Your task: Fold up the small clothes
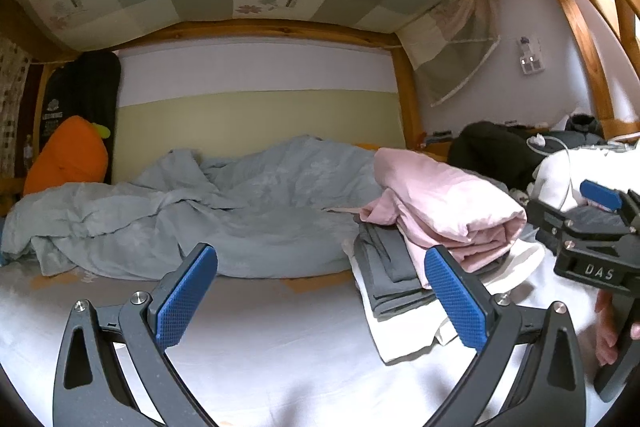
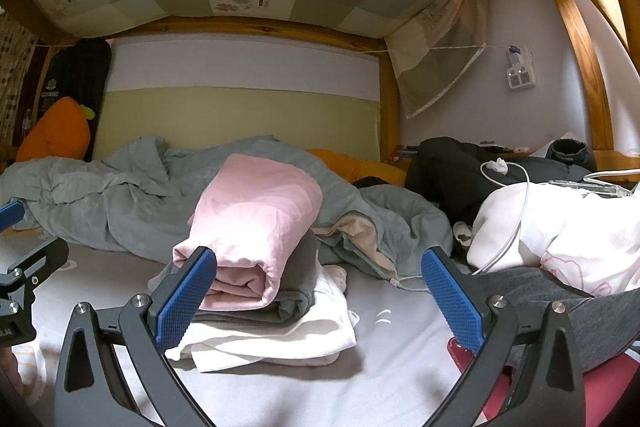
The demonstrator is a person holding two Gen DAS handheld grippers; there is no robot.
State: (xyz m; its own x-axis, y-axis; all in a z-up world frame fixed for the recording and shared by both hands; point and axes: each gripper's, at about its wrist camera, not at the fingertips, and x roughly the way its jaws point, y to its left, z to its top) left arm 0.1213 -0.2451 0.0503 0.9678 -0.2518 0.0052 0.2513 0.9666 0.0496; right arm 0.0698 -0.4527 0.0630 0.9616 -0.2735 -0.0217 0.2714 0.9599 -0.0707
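Note:
A stack of folded clothes lies on the white bed sheet (image 2: 280, 395): a folded pink garment (image 2: 256, 223) on top, a grey one (image 2: 298, 301) under it, a white one (image 2: 280, 339) at the bottom. In the left wrist view the pink garment (image 1: 444, 203), the grey one (image 1: 384, 267) and the white one (image 1: 404, 339) show at the right. My right gripper (image 2: 320, 291) is open and empty, just in front of the stack. My left gripper (image 1: 320, 291) is open and empty over bare sheet (image 1: 260, 327), left of the stack. The right gripper also shows at the right edge of that view (image 1: 600, 227).
A crumpled grey-blue duvet (image 1: 200, 211) lies along the wall behind the stack. An orange carrot plush (image 1: 68, 155) stands at the far left. Dark clothes (image 2: 452, 167), a white bundle with a cable (image 2: 560, 223) and a grey and red item (image 2: 560, 307) lie right.

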